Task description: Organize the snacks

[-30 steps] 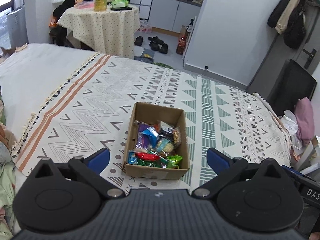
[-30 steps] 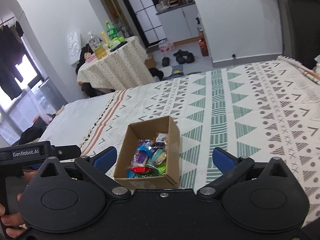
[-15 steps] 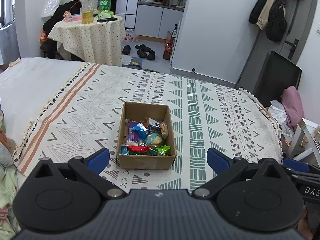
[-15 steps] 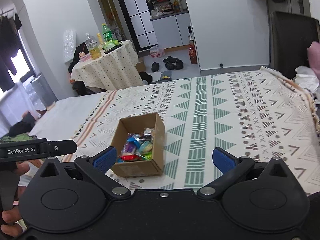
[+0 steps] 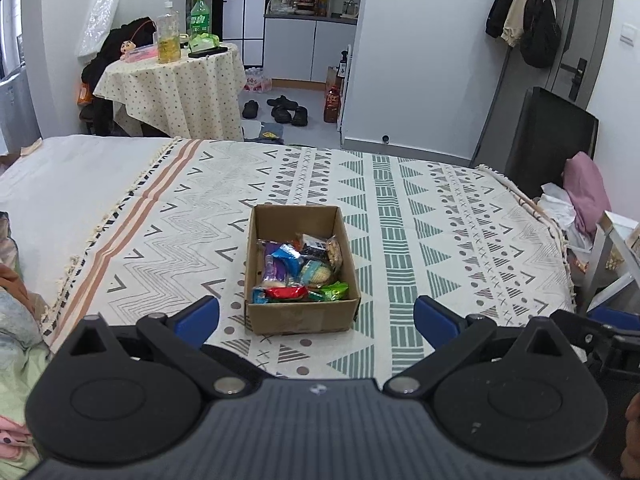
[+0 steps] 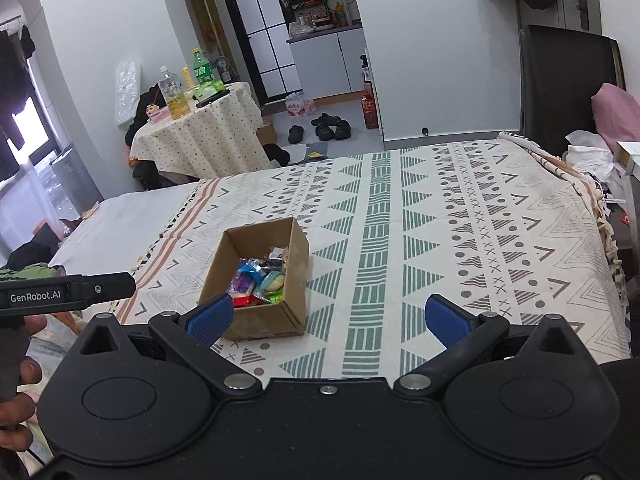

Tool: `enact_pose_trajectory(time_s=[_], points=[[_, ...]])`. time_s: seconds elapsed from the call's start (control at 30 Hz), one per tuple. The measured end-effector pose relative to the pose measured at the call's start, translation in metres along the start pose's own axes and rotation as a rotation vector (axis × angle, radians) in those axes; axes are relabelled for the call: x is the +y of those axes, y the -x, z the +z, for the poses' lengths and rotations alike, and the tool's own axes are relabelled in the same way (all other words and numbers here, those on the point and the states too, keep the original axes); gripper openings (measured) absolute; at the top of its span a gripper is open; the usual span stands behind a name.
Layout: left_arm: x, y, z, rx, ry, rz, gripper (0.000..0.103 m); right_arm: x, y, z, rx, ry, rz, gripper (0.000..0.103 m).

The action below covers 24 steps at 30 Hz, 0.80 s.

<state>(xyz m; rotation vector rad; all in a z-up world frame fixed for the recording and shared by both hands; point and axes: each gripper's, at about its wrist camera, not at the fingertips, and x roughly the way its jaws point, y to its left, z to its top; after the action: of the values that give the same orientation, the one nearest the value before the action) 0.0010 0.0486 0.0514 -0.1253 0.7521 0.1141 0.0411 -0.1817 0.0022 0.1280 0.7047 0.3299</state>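
Snack packets (image 5: pixel 298 272) in cardboard box (image 5: pixel 301 318) on patterned bedspread (image 5: pixel 440 240), left gripper (image 5: pixel 316 316) and right gripper (image 6: pixel 326 320) jaws wide apart, both empty

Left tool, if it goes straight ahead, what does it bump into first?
Probably the cardboard box of snacks. The left tool is open and empty, and the box's near wall sits right between its fingers on the patterned blanket. Depth is hard to judge.

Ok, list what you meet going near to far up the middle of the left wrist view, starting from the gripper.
left gripper → cardboard box of snack packets → patterned bedspread → black shoes on the floor → white cabinets.
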Motion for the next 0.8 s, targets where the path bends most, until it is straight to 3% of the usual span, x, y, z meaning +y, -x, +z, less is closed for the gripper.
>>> enact_pose_trajectory(time_s=[0.17,0.8], points=[[-0.0012,0.0032,-0.0035,-0.003,-0.014,0.001,0.103,-0.0036,0.0034,-0.0020,0.007,-0.016,0.043,0.103],[-0.0079,0.0057,-0.0050,-0.011,-0.028,-0.003,0.103,-0.0037,0.0086,-0.0050,0.008,-0.008,0.055,0.103]])
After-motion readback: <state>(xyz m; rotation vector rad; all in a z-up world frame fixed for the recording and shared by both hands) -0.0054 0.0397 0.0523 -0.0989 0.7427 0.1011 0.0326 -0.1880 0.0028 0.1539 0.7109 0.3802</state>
